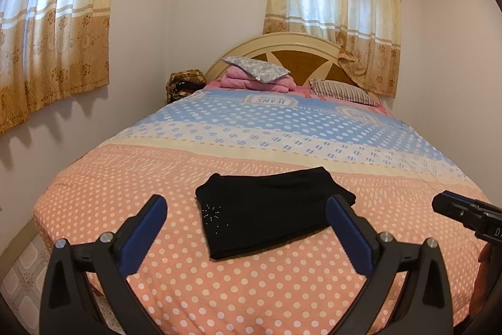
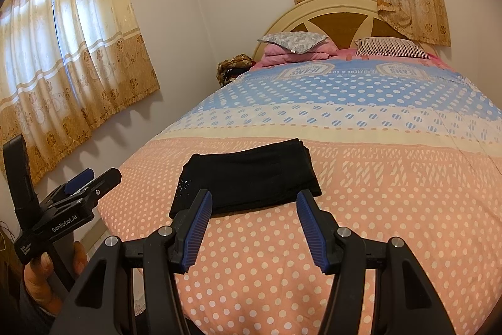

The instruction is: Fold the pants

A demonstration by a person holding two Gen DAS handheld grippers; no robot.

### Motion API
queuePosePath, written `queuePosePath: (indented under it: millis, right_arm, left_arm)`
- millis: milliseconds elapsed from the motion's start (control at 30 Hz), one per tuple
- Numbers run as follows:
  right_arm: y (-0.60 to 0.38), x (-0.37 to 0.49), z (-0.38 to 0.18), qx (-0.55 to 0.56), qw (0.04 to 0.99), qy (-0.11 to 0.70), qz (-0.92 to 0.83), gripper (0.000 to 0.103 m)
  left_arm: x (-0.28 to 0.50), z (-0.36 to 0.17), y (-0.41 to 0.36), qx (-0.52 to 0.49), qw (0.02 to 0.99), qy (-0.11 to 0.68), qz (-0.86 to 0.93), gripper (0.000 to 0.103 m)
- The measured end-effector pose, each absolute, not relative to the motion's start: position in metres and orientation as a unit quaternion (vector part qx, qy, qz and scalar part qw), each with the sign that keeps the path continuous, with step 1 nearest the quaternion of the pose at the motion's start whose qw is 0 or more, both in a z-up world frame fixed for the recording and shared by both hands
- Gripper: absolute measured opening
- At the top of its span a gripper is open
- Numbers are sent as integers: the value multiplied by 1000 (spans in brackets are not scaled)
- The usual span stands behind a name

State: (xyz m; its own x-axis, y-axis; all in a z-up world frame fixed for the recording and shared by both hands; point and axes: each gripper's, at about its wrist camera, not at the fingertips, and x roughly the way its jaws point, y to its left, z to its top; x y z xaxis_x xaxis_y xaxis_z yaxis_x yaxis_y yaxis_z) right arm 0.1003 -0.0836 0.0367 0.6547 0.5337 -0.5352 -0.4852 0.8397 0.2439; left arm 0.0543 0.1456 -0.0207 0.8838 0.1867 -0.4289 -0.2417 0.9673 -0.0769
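Note:
Black pants lie folded into a compact rectangle on the pink dotted bedspread, with a small sparkly motif near the left edge. They also show in the right wrist view. My left gripper is open and empty, held above the bed just short of the pants. My right gripper is open and empty, also just short of the pants. The right gripper shows at the right edge of the left wrist view. The left gripper shows at the lower left of the right wrist view.
The bed has a blue dotted part further back, pillows and a pink folded blanket at the headboard. Curtained windows stand left and behind. A patterned bag sits beside the bed. Tiled floor lies at the left.

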Motion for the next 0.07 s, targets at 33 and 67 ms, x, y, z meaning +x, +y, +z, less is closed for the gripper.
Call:
queuePosePath:
  millis: [33, 67]
  right_arm:
    - [-84, 100, 36, 40, 909, 307, 280, 58]
    - [-85, 100, 36, 40, 909, 307, 281, 58]
  left_arm:
    - [54, -21, 145, -62, 969, 214, 109, 103]
    - [54, -21, 145, -63, 969, 212, 106, 103]
